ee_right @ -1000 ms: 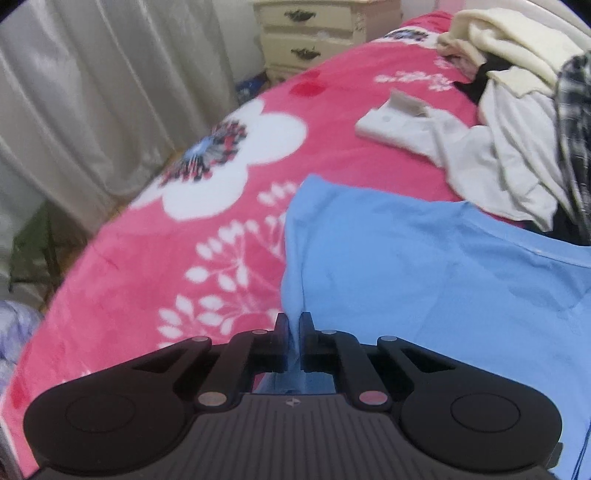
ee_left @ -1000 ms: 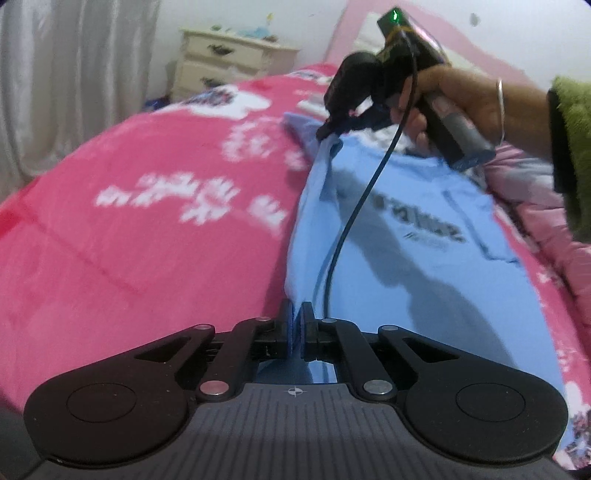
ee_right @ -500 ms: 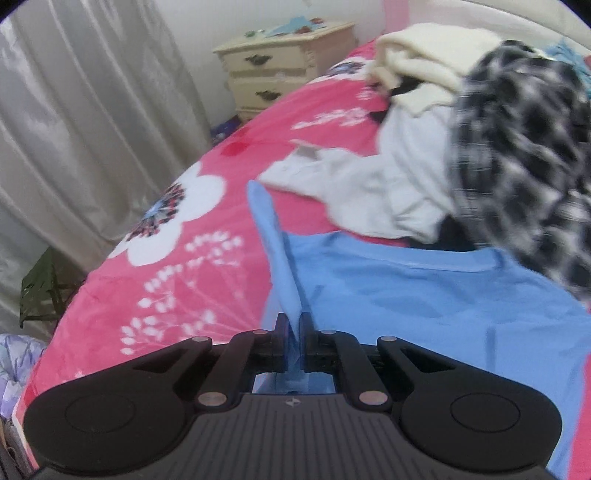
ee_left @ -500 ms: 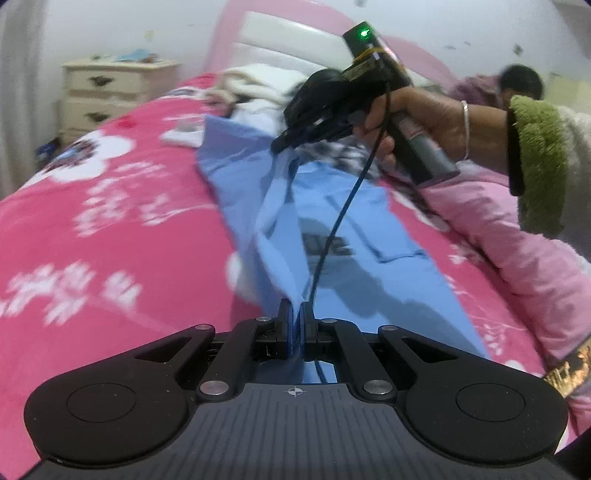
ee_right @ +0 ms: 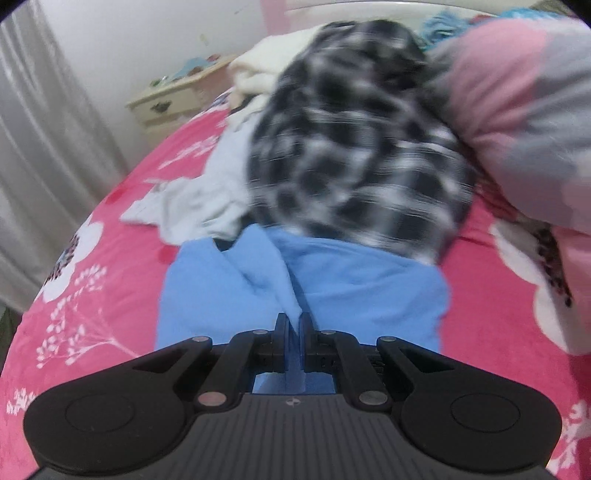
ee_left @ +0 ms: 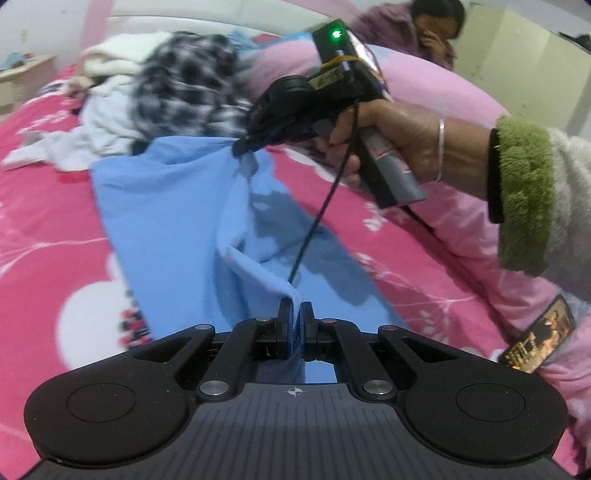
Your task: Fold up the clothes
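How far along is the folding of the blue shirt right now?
Early on. Nothing looks finished. In hand: left gripper and right gripper each pinch one edge of the blue shirt, carrying it over. Left: laying that fold flat, more folds, then the clothes pile.

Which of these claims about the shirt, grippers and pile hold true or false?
1. Both grippers are shut on the blue shirt. True: left gripper, right gripper.
2. The shirt lies fully flat. False: one edge is lifted and folded over.
3. A checked garment lies beyond the shirt. True.
4. The blanket is plain green. False: pink with white flowers.
5. The right gripper's light glows red. False: green.
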Action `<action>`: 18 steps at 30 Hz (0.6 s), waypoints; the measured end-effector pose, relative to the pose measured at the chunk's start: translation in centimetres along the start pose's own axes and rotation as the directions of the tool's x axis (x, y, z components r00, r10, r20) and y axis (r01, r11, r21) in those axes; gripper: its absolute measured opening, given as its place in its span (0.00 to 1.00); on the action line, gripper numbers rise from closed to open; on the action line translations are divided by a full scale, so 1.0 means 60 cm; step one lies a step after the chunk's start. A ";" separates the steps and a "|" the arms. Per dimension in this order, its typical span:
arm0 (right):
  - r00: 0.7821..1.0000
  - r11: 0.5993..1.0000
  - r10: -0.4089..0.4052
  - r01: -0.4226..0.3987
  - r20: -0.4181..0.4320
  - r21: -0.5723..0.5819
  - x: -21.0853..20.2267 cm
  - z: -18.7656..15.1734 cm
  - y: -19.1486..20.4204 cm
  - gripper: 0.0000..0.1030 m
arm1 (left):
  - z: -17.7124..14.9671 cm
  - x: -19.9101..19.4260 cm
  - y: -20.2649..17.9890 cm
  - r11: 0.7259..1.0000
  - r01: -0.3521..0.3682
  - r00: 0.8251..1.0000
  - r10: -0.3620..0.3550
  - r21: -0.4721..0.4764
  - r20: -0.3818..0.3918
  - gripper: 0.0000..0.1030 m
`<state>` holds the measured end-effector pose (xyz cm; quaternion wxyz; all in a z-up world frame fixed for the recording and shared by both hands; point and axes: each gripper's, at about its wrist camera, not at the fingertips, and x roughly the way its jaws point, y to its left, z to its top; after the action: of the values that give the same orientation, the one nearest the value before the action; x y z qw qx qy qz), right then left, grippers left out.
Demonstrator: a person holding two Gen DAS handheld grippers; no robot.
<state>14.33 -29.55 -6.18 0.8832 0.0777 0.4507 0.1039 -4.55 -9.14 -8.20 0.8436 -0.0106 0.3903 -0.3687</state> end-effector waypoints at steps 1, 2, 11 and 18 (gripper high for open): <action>1.000 1.000 0.001 -0.001 0.005 0.009 -0.002 -0.003 -0.014 0.05 | 0.003 0.006 -0.009 1.000 0.010 1.000 -0.010 0.017 -0.004 0.01; 1.000 1.000 0.001 -0.001 0.009 0.019 -0.004 -0.007 -0.027 0.05 | 0.006 0.014 -0.018 0.999 0.017 1.000 -0.017 0.032 -0.008 0.01; 0.999 0.997 0.000 -0.002 0.040 0.072 -0.012 -0.038 -0.127 0.05 | 0.006 0.072 -0.071 0.992 0.082 0.994 -0.075 0.098 -0.080 0.01; 0.997 0.992 -0.070 0.068 0.018 0.105 0.008 -0.078 -0.165 0.23 | -0.007 0.099 -0.073 0.993 0.071 0.991 -0.059 0.098 -0.117 0.04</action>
<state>11.89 -38.79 -11.56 0.8859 0.1094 0.4481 0.0485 -4.97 -15.95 -11.03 0.8070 0.0406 0.4178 -0.4154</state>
